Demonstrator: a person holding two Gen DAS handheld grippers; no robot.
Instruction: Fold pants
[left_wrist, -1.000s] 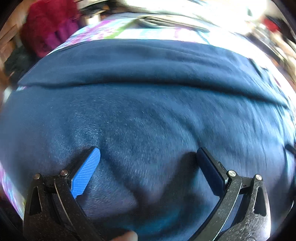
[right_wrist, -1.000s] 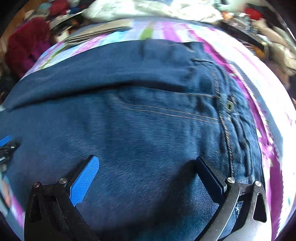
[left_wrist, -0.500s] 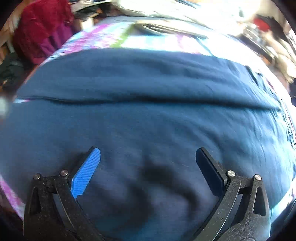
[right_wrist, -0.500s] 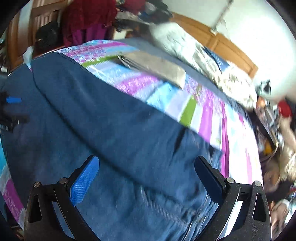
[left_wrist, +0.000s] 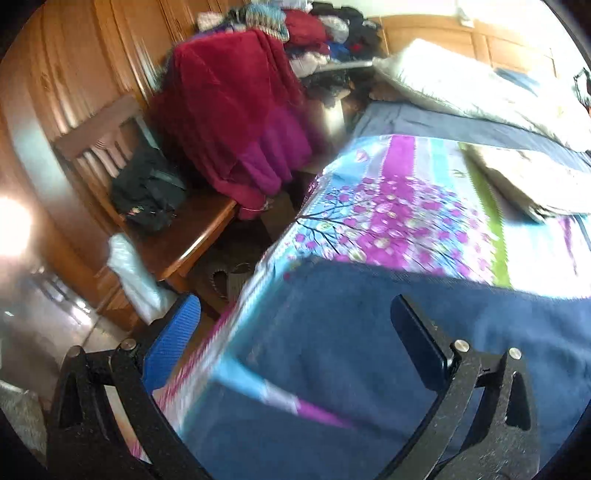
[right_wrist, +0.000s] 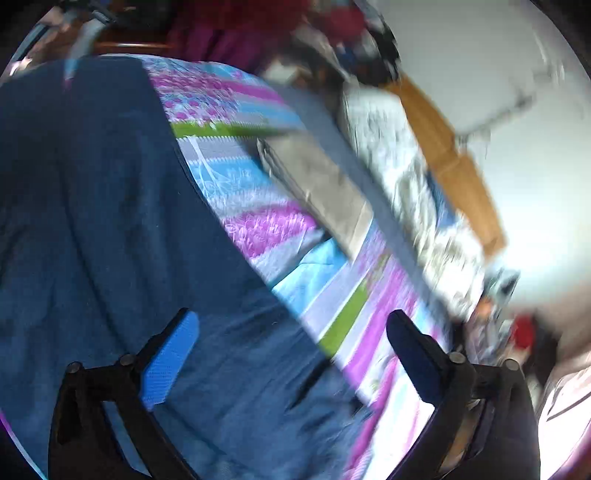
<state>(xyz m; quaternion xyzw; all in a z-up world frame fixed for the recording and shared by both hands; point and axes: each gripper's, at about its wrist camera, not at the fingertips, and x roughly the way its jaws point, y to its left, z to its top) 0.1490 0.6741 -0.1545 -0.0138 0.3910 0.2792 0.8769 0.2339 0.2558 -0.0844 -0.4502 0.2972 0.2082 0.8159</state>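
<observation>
Dark blue denim pants (left_wrist: 388, 332) lie spread flat on a bed with a floral patchwork sheet (left_wrist: 399, 214). In the left wrist view their end reaches the bed's near corner. My left gripper (left_wrist: 295, 328) hovers open above that end, its blue pad out past the bed edge, with nothing between the fingers. In the right wrist view the pants (right_wrist: 110, 221) fill the left half, their edge running diagonally across the sheet (right_wrist: 251, 221). My right gripper (right_wrist: 291, 343) is open over that edge, holding nothing.
A folded grey-beige cloth (right_wrist: 317, 184) and a white pillow (left_wrist: 461, 85) lie farther up the bed. Left of the bed stand a wooden chair (left_wrist: 155, 221) with a black bag (left_wrist: 147, 192), a red blanket (left_wrist: 229, 110) and a wooden wardrobe (left_wrist: 74, 74).
Both grippers have lifted away from the denim and swung, the left toward the bed's corner and chair, the right toward the pants' far edge. Both stayed open.
</observation>
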